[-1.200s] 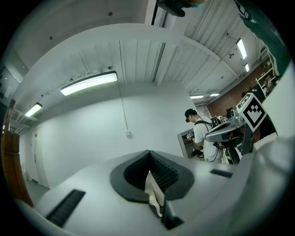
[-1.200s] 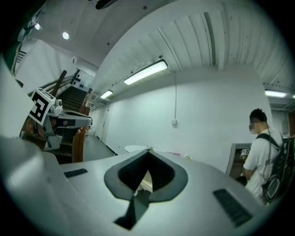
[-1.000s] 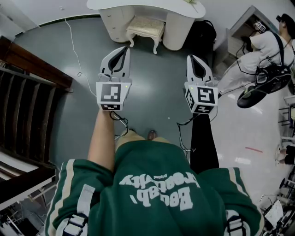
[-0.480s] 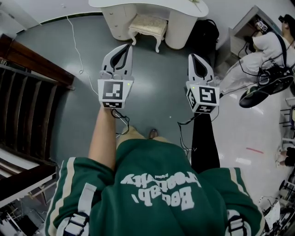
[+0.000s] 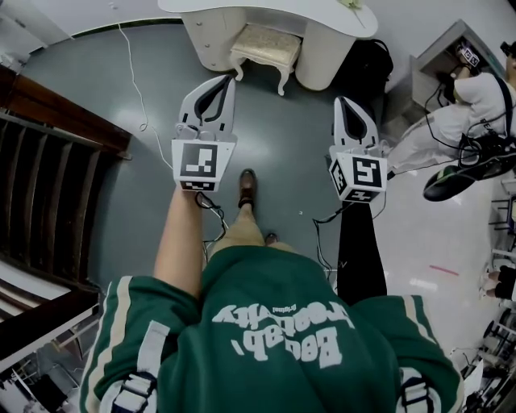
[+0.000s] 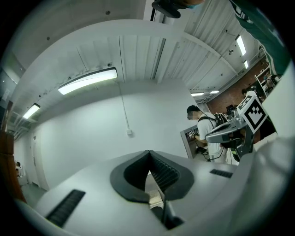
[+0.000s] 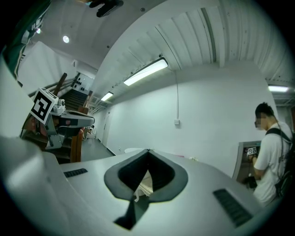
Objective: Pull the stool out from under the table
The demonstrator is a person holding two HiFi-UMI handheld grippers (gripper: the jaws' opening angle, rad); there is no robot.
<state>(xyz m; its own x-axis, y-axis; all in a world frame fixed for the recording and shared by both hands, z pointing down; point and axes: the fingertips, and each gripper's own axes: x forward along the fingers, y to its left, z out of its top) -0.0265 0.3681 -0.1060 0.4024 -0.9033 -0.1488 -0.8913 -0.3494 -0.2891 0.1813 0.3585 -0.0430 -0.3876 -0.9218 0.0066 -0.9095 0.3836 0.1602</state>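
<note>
A cream stool [image 5: 266, 47] with curved legs stands tucked between the pedestals of a pale dressing table [image 5: 322, 10] at the top of the head view. My left gripper [image 5: 228, 79] points at it from just short of its front left leg, jaws shut and empty. My right gripper [image 5: 339, 100] is held beside it, to the right and a little further back, also shut on nothing. In the left gripper view the shut tips [image 6: 149, 152] meet with a cream sliver of the stool [image 6: 153, 186] showing below them. The right gripper view shows its tips [image 7: 148, 151] together.
A dark wooden staircase [image 5: 48, 161] runs along the left. A black bag [image 5: 367, 64] sits right of the table. A person in white [image 5: 476, 97] stands at a cabinet at the far right. A cable [image 5: 133, 73] trails over the grey floor. My shoe [image 5: 247, 187] is stepped forward.
I have stepped forward: a shoe now shows between the grippers, and both grippers have come closer to the stool. Both stay shut.
</note>
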